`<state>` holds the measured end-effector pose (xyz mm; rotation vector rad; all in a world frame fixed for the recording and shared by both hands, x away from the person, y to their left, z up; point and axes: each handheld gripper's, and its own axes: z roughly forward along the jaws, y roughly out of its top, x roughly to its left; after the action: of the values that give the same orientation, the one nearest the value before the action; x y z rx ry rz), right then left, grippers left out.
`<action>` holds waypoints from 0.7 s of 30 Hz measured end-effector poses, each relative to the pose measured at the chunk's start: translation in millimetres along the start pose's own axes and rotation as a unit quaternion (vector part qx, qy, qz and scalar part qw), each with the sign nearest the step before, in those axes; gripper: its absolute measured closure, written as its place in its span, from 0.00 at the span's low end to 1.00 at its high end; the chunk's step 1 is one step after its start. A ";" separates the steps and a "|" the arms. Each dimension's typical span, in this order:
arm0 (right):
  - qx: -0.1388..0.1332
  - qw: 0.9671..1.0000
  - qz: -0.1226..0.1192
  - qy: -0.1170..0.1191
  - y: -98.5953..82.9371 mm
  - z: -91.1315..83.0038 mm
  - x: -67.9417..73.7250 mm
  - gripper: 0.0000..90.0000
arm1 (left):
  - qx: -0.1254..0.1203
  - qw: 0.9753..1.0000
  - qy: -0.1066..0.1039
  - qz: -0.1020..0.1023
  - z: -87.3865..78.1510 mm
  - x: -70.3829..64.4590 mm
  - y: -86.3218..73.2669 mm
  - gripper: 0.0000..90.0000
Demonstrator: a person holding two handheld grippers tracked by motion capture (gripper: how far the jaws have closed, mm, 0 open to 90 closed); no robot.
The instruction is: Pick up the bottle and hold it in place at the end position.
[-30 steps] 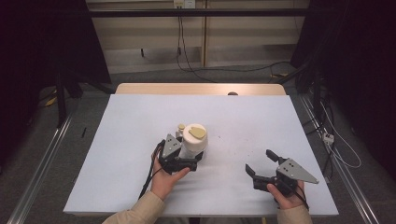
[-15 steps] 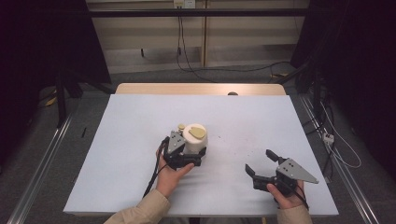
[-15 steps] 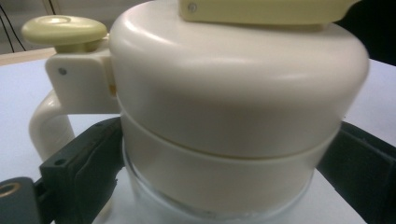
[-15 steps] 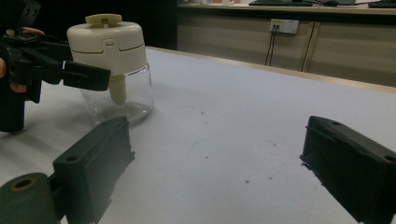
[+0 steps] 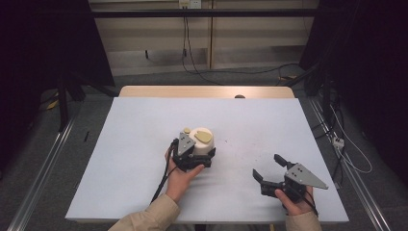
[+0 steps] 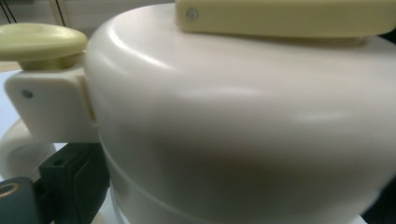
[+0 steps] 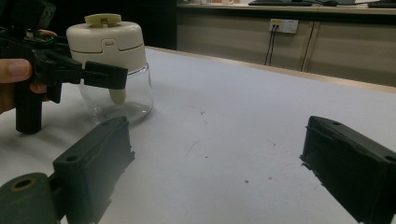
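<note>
A jar (image 5: 202, 136) with a clear glass body and a cream lid bearing a pale yellow handle stands at mid-table. My left gripper (image 5: 203, 150) straddles it from the near side, jaws closed against the lid's lower edge. In the left gripper view the lid (image 6: 243, 116) looms very close, with one black jaw at the lower left. The right gripper view shows the jar (image 7: 112, 70) at far left with a left jaw across its front. My right gripper (image 5: 269, 167) is open over bare table at the near right, holding nothing (image 7: 215, 154).
The white table top (image 5: 144, 125) has free room on every side of the jar. A wooden strip (image 5: 207, 91) runs along the far edge. Cables and a wall socket (image 7: 285, 25) lie beyond the table.
My left gripper has moved forward and slightly right, so its jaws now sit around the jar. The right gripper has stayed where it was.
</note>
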<state>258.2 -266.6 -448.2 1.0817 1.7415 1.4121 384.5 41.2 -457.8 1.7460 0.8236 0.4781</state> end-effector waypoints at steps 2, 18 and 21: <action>0.000 1.000 -0.002 0.001 0.1 -0.2 0.3 0.08 | 0.001 1.000 0.001 0.005 0.7 0.4 0.7 0.04; -0.001 1.000 0.000 0.000 0.0 -0.1 -0.7 0.08 | -0.011 1.000 0.005 -0.003 4.5 -0.6 0.8 0.05; -0.001 1.000 -0.001 -0.001 -0.1 -0.5 -0.9 0.08 | -0.014 1.000 0.006 -0.006 4.0 -1.1 0.6 0.06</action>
<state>258.2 -267.6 -448.1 1.0804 1.7383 1.4117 386.6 37.7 -458.4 1.7128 0.8307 0.4909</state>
